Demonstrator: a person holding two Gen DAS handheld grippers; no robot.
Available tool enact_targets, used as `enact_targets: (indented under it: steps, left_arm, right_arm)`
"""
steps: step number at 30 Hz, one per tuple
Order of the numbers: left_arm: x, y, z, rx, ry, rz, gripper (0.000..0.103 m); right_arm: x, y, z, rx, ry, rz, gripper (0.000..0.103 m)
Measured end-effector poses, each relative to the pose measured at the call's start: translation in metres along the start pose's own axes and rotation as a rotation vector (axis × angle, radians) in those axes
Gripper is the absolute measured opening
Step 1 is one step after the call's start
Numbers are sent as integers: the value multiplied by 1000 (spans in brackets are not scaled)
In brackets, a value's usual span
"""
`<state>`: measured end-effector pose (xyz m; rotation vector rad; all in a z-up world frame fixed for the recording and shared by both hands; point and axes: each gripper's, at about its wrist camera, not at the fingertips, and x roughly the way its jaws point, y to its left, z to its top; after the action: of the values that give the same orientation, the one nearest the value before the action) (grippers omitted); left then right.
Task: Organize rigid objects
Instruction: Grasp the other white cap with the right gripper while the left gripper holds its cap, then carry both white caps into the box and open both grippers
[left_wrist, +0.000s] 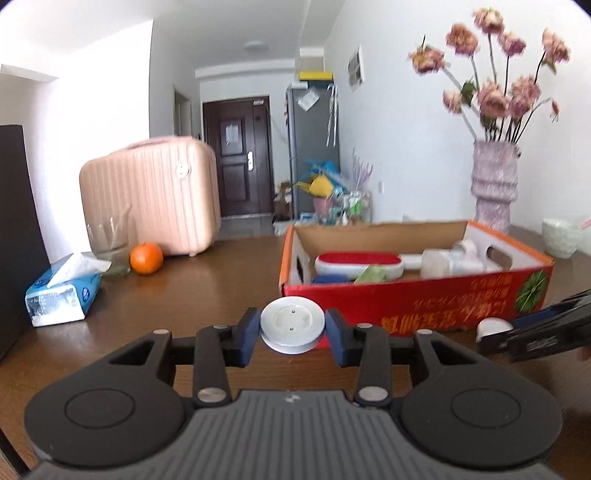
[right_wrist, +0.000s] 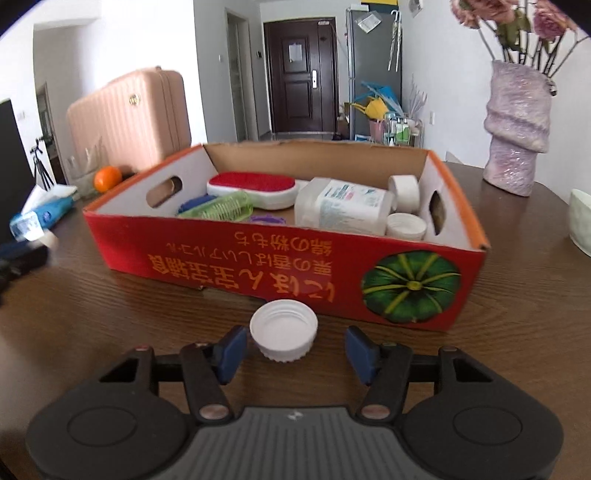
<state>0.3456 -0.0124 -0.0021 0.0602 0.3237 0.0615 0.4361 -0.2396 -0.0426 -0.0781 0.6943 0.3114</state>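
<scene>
Left gripper fingers clamp a white disc before the red box, orange Japanese print upside down. Right gripper fingers straddle a white cap, untouched.

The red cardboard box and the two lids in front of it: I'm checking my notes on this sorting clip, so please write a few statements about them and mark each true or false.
1. The left hand-held gripper is shut on a round white disc. True.
2. The right hand-held gripper clamps the white screw cap. False: the cap sits open side up on the table between pads that stand apart from it.
3. The red cardboard box is empty. False: it holds a clear bottle, a red-topped brush and more.
4. An orange lies outside the box. True.
</scene>
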Motion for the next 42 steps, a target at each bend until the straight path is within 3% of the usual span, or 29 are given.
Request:
enact_targets:
  steps: [3,6,11,17,20,23,25,32,37,42]
  left_arm:
    - [-5,0,2,-11,-4,-31,39]
    - [-7,0,3,-15,-11,-40,39]
    - [-3,-3,-1,-2,12,-48,39]
    - [-2,-5,-4,17,14,-37,39]
    - [0,-4,-4,24,8,-35,39]
    - [6,8,-1,-29,81,-73,39]
    - [-10,15,-3,-41,69,-87,39]
    - [-104,34,-28,-128,62,-188,39]
    - [-138,38,-25,-118,54,-144,39]
    - [-160,33,-17,-105,-3,-130,39]
  right_arm:
    - [2,1,4,-9,-5,-6,40]
    - [-2,3,3,-22,-43,-8,39]
    - [-23,3,-4,11,-149,95,39]
    - [-52,21,-15,-53,-286,-22,39]
    - [-63,11,-12,-24,-340,-5,39]
    - [-78,1,-16,5,-332,-58,39]
    - [-99,-1,-29,-13,-343,-92,39]
    - [-174,-12,-104,63,-315,-42,40]
    - [-200,-4,-120,35,-321,-83,39]
    - [-230,8,-123,0,-385,-45,39]
